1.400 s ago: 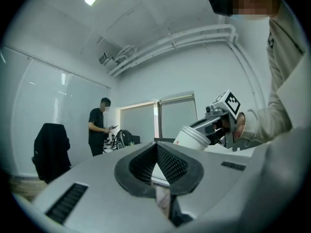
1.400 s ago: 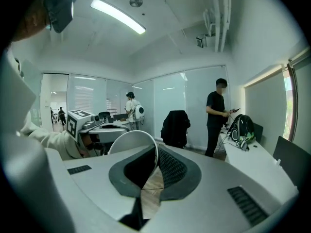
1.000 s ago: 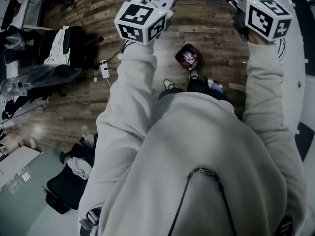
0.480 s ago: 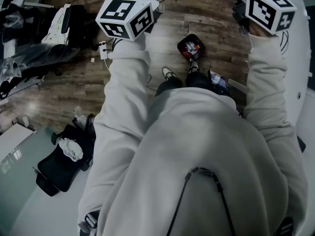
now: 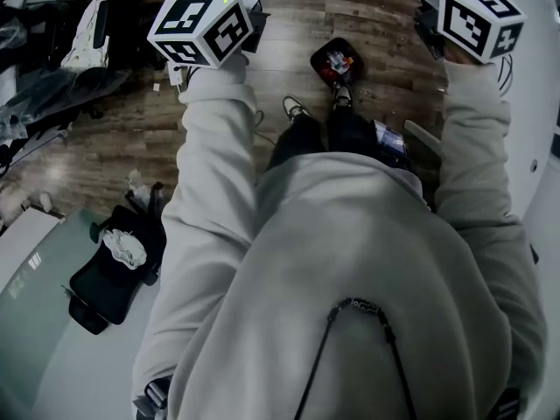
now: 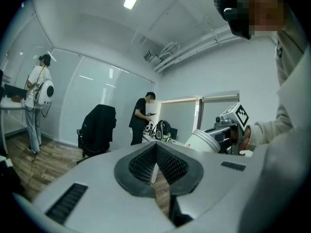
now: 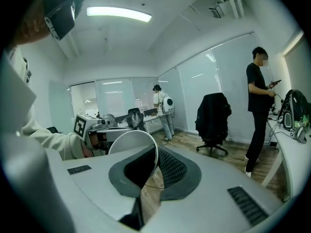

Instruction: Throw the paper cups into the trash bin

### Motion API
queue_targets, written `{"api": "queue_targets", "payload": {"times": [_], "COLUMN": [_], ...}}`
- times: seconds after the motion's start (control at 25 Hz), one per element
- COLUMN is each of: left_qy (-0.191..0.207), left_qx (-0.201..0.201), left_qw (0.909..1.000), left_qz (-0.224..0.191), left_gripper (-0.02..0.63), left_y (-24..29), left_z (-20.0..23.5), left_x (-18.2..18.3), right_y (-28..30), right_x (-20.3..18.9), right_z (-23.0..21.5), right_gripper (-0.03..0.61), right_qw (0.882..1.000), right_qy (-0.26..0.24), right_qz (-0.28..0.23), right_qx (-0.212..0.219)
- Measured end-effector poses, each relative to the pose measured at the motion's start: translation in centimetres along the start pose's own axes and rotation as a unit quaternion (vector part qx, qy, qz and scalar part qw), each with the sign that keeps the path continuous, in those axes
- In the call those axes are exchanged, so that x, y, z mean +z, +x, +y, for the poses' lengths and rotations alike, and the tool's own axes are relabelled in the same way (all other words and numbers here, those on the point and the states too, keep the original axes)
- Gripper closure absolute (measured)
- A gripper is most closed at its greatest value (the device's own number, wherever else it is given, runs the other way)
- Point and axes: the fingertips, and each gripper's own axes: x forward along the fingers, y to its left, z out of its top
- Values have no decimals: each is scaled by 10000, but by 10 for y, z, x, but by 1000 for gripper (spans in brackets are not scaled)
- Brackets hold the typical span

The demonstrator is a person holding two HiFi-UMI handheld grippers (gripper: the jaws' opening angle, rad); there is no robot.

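Note:
My right gripper (image 7: 154, 173) is shut on the wall of a white paper cup (image 7: 132, 141), whose round body stands up on the left of the pads. From the left gripper view the same cup (image 6: 206, 139) shows in the right gripper (image 6: 228, 130). My left gripper (image 6: 155, 168) has its pads together, with only a thin pale sliver between them that I cannot identify. In the head view both marker cubes, left (image 5: 199, 28) and right (image 5: 480, 19), are raised in front of the person. A small dark bin (image 5: 335, 61) with colourful contents sits on the wooden floor by the feet.
A black office chair (image 5: 109, 269) stands on the floor at lower left, and cables and a power strip (image 5: 175, 73) lie beyond the left cube. A white table edge (image 5: 534, 129) runs along the right. People stand (image 7: 258, 106) in the room, one (image 6: 38, 106) by the glass wall.
The left cube has drifted left and up in the head view. The view has shifted, so the bin and feet sit slightly higher. The right cube has hardly moved.

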Motion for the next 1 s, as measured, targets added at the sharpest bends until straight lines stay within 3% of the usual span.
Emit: {"api": "queue_targets", "payload": {"times": [0.6,0.76,1.0], "left_qy": [-443,-605,-856], "left_qx": [74,45,-125], "left_qw": [9956,9939,9897], "left_qz": [825,921,1140], "left_gripper": [617,617,617], "left_y": [33,37,47], "left_z": [26,29,27], "left_x": [-162,-208,-289], "right_y": [56,64,71], "right_x": [-152,-197,-291], "right_z": [-15,-7,-10], "right_gripper": [538,538,538], "right_qw": [9940,9900,9872], "right_qy": [492,911,1121], "right_qz": [531,390,678], "right_qx": [826,1005,909]}}
